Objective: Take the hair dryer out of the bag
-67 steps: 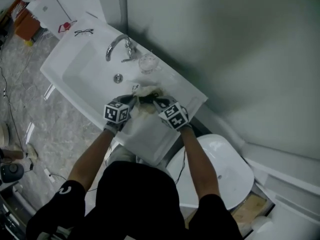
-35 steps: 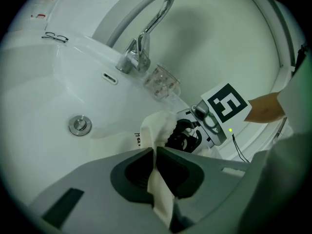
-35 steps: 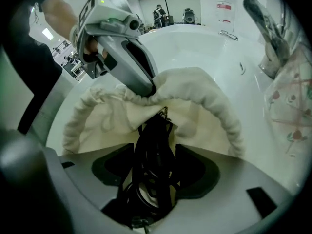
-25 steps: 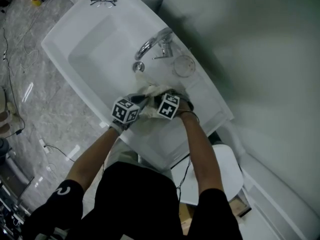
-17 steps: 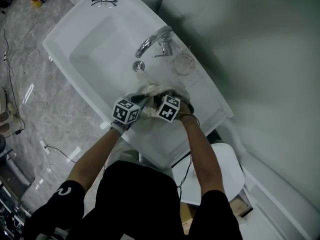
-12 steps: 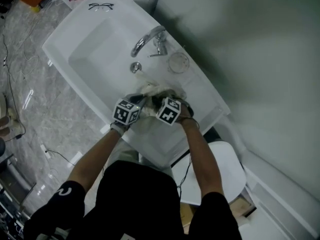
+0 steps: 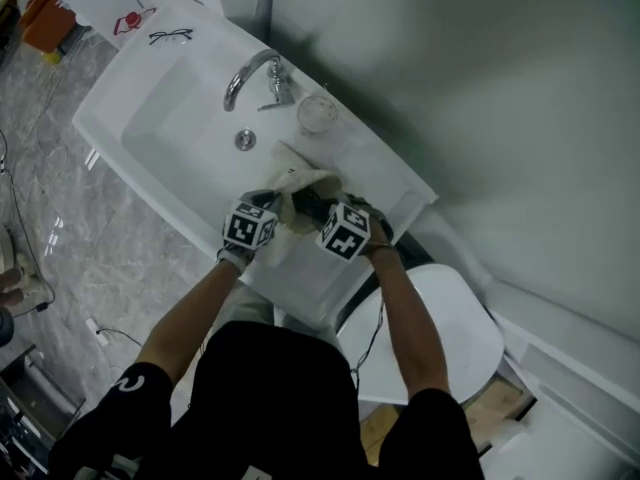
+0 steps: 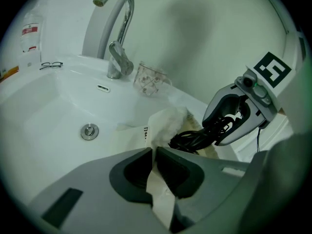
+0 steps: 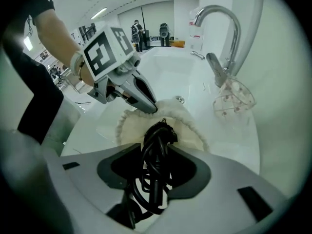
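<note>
A cream cloth bag (image 7: 298, 181) lies on the sink counter to the right of the basin. My left gripper (image 8: 153, 152) is shut on a fold of the bag's rim (image 8: 165, 123), pinching the cloth. My right gripper (image 9: 156, 155) points steeply down over the bag's mouth (image 9: 187, 126). Its jaws have just been closing, and they now press on the hair dryer's coiled black cord (image 9: 157, 138), which hangs above the opening. From the left gripper view, the cord (image 8: 192, 139) hangs below the right gripper (image 8: 217, 134). The dryer's body is hidden in the bag.
The white basin (image 7: 165, 133) with its drain (image 7: 245, 140) lies to the left. A chrome faucet (image 7: 250, 73) and a clear glass cup (image 7: 318, 111) stand behind the bag by the wall. Eyeglasses (image 7: 170, 36) rest at the sink's far corner. A white toilet (image 7: 450, 333) stands to the right.
My right gripper has risen, drawing the black cord up out of the bag's mouth. The left gripper has shifted a little, still pinching the cloth.
</note>
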`<action>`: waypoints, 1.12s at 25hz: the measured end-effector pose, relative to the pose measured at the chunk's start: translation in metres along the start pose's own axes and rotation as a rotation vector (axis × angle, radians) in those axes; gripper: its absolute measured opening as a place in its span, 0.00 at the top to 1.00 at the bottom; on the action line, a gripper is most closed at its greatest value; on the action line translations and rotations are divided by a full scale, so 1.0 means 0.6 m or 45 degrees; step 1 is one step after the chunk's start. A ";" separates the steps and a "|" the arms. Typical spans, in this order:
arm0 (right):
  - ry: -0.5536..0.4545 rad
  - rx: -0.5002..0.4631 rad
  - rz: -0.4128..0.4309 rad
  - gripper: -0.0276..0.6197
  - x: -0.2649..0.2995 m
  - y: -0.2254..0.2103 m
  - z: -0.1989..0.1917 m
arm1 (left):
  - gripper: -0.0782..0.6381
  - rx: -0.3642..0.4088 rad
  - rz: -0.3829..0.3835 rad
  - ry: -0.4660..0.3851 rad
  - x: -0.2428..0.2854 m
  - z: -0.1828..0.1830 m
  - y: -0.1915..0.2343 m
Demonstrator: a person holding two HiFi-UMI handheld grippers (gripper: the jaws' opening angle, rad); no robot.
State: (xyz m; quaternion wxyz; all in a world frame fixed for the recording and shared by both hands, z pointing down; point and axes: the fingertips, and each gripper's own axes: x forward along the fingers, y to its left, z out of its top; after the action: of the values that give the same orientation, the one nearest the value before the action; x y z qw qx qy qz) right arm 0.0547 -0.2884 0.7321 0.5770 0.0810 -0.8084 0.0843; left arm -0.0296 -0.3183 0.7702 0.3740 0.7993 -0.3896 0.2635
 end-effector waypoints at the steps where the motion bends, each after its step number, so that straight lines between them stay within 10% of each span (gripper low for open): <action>1: -0.014 0.010 -0.016 0.70 -0.012 0.001 -0.003 | 0.85 0.001 -0.001 0.000 0.001 0.001 -0.004; 28: -0.285 0.355 -0.323 0.72 -0.239 0.096 -0.141 | 0.81 0.367 0.138 0.067 0.001 0.031 -0.135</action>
State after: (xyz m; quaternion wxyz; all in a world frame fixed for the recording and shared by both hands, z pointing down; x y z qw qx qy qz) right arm 0.1656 -0.2084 0.6211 0.4728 0.2697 -0.8313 0.1125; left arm 0.0393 -0.2996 0.7281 0.2505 0.8153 -0.3805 0.3575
